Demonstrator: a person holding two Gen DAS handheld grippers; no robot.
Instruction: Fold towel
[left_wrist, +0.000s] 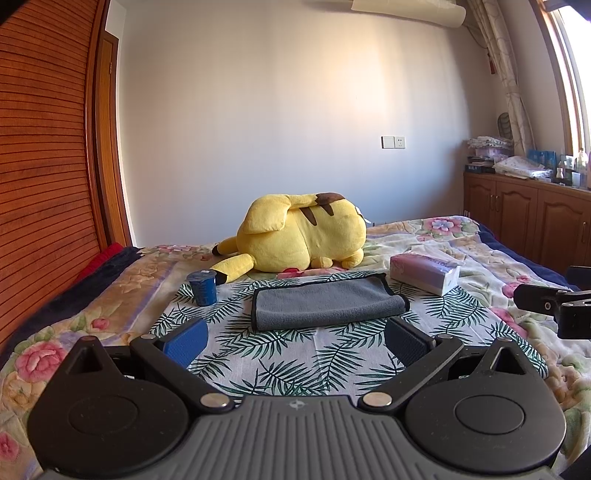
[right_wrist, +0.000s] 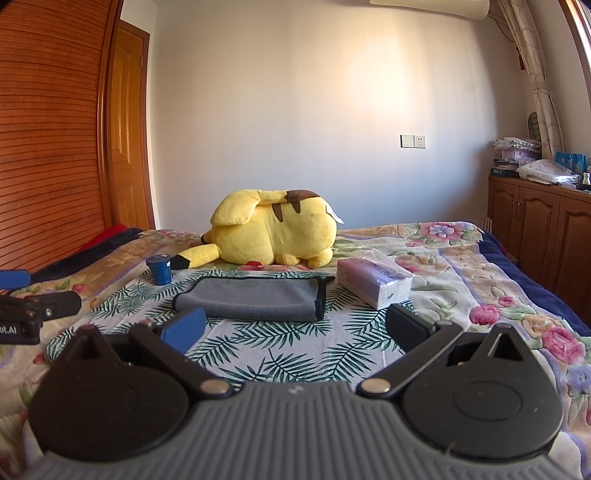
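A grey towel (left_wrist: 327, 302) with black trim lies folded over on a leaf-print cloth (left_wrist: 280, 354) on the bed; it also shows in the right wrist view (right_wrist: 255, 298). My left gripper (left_wrist: 293, 341) is open and empty, a short way in front of the towel, fingers apart. My right gripper (right_wrist: 293, 330) is open and empty, also just in front of the towel. Each gripper appears at the edge of the other's view: the right one at the left wrist view's right edge (left_wrist: 554, 301), the left one at the right wrist view's left edge (right_wrist: 33, 306).
A yellow plush toy (left_wrist: 295, 236) lies behind the towel. A small blue cup (left_wrist: 202, 287) stands at the towel's left, a tissue pack (left_wrist: 424, 273) at its right. Wooden cabinets (left_wrist: 524, 218) stand far right, a wooden wardrobe (left_wrist: 44, 147) at left.
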